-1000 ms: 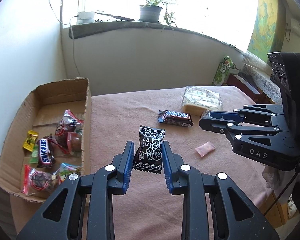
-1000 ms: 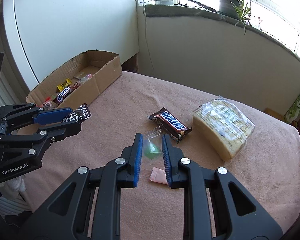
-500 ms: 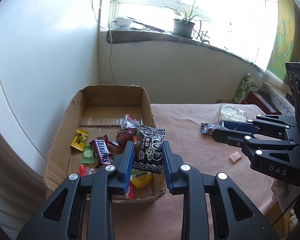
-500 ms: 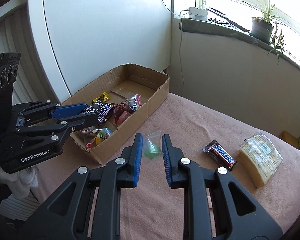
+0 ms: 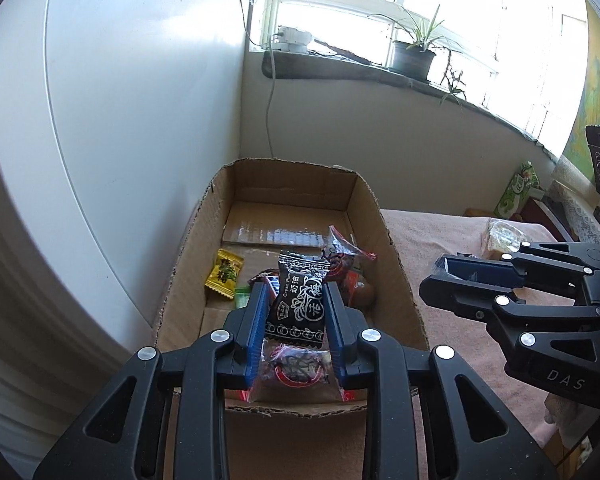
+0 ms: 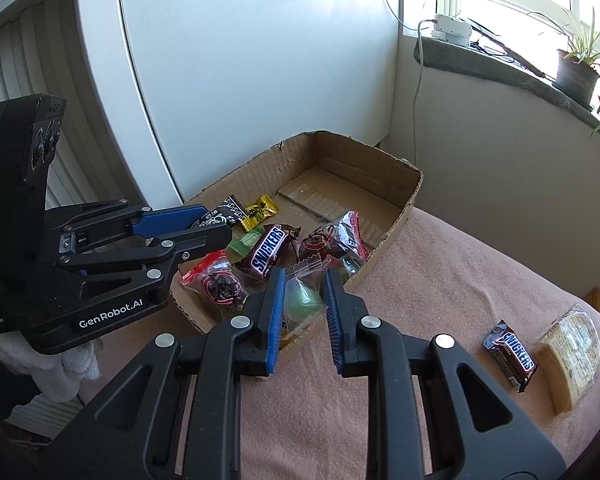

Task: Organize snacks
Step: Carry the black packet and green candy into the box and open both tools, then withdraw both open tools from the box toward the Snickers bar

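Cardboard box (image 6: 396,216) sits at the left edge of the pink-covered table (image 6: 440,288), holding a Snickers bar (image 6: 266,256), a yellow candy (image 6: 260,211), a green-wrapped sweet (image 6: 245,242) and red-trimmed clear packets (image 6: 220,286). The left gripper (image 5: 296,312) hangs over the box's near end, its blue pads pinching a black plum-candy packet (image 5: 300,304) upright above the snacks. The right gripper (image 6: 303,300) is just above the box's near right wall, its jaws pressed onto a clear bag with a green sweet inside (image 6: 302,298). Out on the table, toward its right edge, a second Snickers bar (image 6: 510,354) lies just beside a wrapped slab of bread (image 6: 572,354)
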The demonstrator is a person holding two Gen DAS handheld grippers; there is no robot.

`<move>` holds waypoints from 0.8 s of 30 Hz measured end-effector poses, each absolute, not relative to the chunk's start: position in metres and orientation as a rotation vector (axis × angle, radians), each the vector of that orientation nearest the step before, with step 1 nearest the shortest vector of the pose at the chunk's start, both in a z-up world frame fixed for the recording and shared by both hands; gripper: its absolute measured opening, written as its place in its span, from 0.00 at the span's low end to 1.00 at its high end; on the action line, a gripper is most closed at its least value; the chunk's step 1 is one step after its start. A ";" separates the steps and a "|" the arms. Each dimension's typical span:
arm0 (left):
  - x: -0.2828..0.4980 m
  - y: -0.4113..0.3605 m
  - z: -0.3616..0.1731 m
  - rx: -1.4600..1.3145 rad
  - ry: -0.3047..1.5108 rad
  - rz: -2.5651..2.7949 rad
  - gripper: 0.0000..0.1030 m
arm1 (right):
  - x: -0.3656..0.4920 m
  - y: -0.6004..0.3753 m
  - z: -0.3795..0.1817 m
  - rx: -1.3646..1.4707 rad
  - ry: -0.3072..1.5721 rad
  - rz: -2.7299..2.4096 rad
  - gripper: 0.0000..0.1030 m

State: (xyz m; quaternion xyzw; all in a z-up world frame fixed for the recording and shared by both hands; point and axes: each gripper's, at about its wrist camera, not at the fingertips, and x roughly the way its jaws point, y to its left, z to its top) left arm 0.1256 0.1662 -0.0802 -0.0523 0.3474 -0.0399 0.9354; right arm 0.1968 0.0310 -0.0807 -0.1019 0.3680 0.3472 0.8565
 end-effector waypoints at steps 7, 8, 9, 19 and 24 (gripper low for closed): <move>0.127 0.175 -0.082 -0.111 0.713 -0.066 0.26 | 0.204 0.042 -0.087 -0.207 0.795 0.754 0.20; 0.128 0.176 -0.082 -0.113 0.714 -0.062 0.26 | 0.204 0.043 -0.088 -0.206 0.797 0.757 0.20; 0.128 0.177 -0.082 -0.115 0.714 -0.062 0.26 | 0.206 0.045 -0.089 -0.205 0.800 0.760 0.20; 0.128 0.180 -0.081 -0.114 0.710 -0.041 0.26 | 0.209 0.054 -0.090 -0.215 0.798 0.779 0.20; 0.127 0.181 -0.079 -0.113 0.705 -0.023 0.41 | 0.208 0.051 -0.088 -0.222 0.789 0.769 0.37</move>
